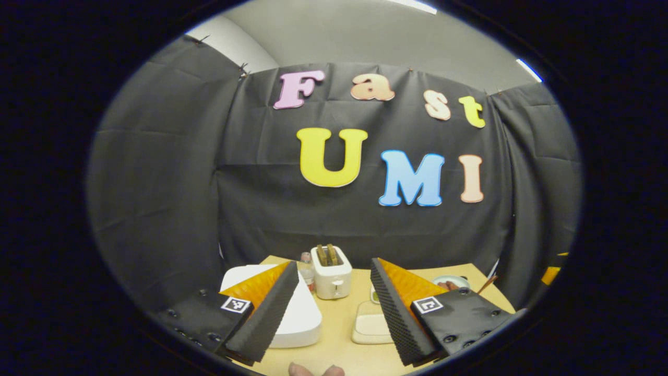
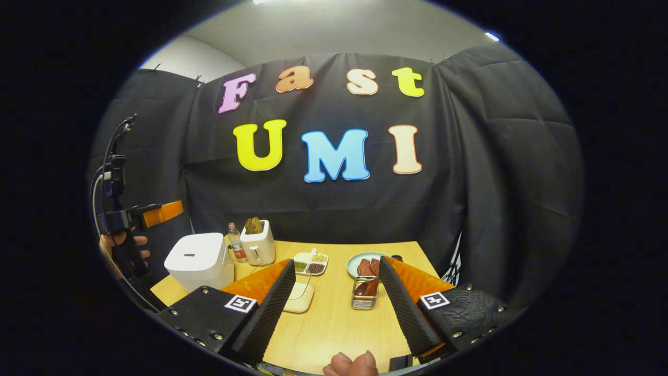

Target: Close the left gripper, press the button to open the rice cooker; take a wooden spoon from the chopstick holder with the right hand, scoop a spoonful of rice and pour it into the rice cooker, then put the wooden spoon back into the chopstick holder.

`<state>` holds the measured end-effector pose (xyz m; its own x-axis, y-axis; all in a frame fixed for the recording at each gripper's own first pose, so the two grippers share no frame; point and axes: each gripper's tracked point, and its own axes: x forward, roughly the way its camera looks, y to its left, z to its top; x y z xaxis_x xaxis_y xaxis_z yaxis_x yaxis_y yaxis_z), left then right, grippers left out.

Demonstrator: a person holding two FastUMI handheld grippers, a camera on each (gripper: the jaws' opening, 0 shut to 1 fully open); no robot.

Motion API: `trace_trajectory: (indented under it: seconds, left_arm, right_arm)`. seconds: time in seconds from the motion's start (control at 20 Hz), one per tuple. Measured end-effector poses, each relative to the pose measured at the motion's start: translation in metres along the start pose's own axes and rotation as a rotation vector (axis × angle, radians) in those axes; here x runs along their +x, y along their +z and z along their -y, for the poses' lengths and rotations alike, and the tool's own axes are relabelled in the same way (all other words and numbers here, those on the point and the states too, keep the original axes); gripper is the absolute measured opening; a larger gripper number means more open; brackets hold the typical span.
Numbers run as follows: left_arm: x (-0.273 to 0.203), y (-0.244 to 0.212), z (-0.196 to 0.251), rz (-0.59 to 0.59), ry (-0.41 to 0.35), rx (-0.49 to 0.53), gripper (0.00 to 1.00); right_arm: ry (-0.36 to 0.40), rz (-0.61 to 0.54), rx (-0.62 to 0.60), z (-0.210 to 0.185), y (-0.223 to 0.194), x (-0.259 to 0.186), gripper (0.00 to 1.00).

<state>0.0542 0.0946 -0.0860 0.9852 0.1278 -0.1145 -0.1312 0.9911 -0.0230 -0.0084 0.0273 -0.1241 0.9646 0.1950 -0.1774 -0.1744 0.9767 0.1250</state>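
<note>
**A:** Left gripper view first. Your left tool (image 1: pixel 334 308) is up over the table (image 1: pixel 339 360), and its two fingers stand wide apart with nothing between them.

**B:** Where is the rice cooker?

**A:** The white rice cooker (image 1: pixel 300 316) sits on the table, low on the left, partly behind your left finger. Its lid is down. Just past it stand a small bottle (image 1: pixel 306 269) and a white toaster (image 1: pixel 331 271) with bread in its slots. A flat pale pad (image 1: pixel 371 326) lies on the table between your fingers.

**B:** And the right gripper view?

**A:** Your right tool (image 2: pixel 336 308) is open too, fingers well apart, holding nothing. It hangs over the near part of the table (image 2: pixel 334 334). The rice cooker (image 2: pixel 200 259) is at the left side of the table, lid shut. Beside it are the bottle (image 2: pixel 236 243) and the toaster (image 2: pixel 258 241).

**B:** What else is there?

**A:** A little tray (image 2: pixel 311 263) with dark and green bits in its parts sits in the middle. A plate (image 2: pixel 355 263) with red-brown pieces is near it, and a small metal basket (image 2: pixel 365 295) stands just in front of the plate, close to your right finger. The pale pad (image 2: pixel 298 304) lies by your left finger. Far left, your other hand (image 2: pixel 122 245) holds the left tool up above the rice cooker. I cannot tell which thing is the chopstick holder or see the spoon clearly.
</note>
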Motion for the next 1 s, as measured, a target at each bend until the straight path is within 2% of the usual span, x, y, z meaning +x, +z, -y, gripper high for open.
trace_trajectory:
  seconds: [0.15, 0.2, 0.25, 0.3, 0.45, 0.5, 0.6, 0.75, 0.8, 0.85, 1.0]
  left_arm:
    - [-0.056, 0.029, 0.049, 0.041, -0.018, 0.009, 0.94]
    - [-0.073, 0.038, 0.061, 0.052, -0.016, 0.017, 0.94]
    - [-0.089, 0.047, 0.074, 0.062, -0.022, 0.021, 0.94]
    - [-0.105, 0.054, 0.088, 0.072, -0.037, 0.016, 0.94]
    - [-0.143, 0.082, 0.115, 0.132, -0.087, -0.005, 0.94]
    - [-0.148, 0.08, 0.117, 0.132, -0.094, -0.009, 0.94]
    - [-0.156, 0.064, 0.119, 0.097, -0.097, -0.022, 0.94]
    - [-0.168, 0.067, 0.089, 0.113, -0.038, 0.0, 0.94]
    - [-0.172, 0.068, 0.076, 0.117, -0.013, 0.015, 0.94]
    - [-0.177, 0.07, 0.065, 0.123, 0.006, 0.021, 0.94]
    - [-0.187, 0.072, 0.04, 0.127, 0.037, -0.001, 0.94]
  right_arm:
    - [0.02, 0.047, 0.017, 0.025, 0.024, -0.005, 0.98]
    - [0.025, 0.051, 0.021, 0.031, 0.03, -0.006, 0.93]
    - [0.024, 0.05, 0.025, 0.038, 0.036, -0.011, 0.93]
    - [0.022, 0.054, 0.036, 0.042, 0.044, -0.016, 0.98]
    - [0.026, 0.118, 0.074, 0.039, 0.079, -0.037, 0.98]
    - [0.007, 0.125, 0.075, 0.041, 0.085, -0.043, 0.98]
    - [0.025, 0.136, 0.07, 0.03, 0.088, -0.057, 0.98]
    - [-0.002, 0.165, 0.043, 0.025, 0.094, -0.07, 0.98]
    - [-0.003, 0.174, 0.042, 0.02, 0.095, -0.072, 0.93]
    - [-0.001, 0.177, 0.043, 0.013, 0.095, -0.073, 0.98]
    - [-0.004, 0.157, 0.01, 0.003, 0.086, -0.068, 0.98]
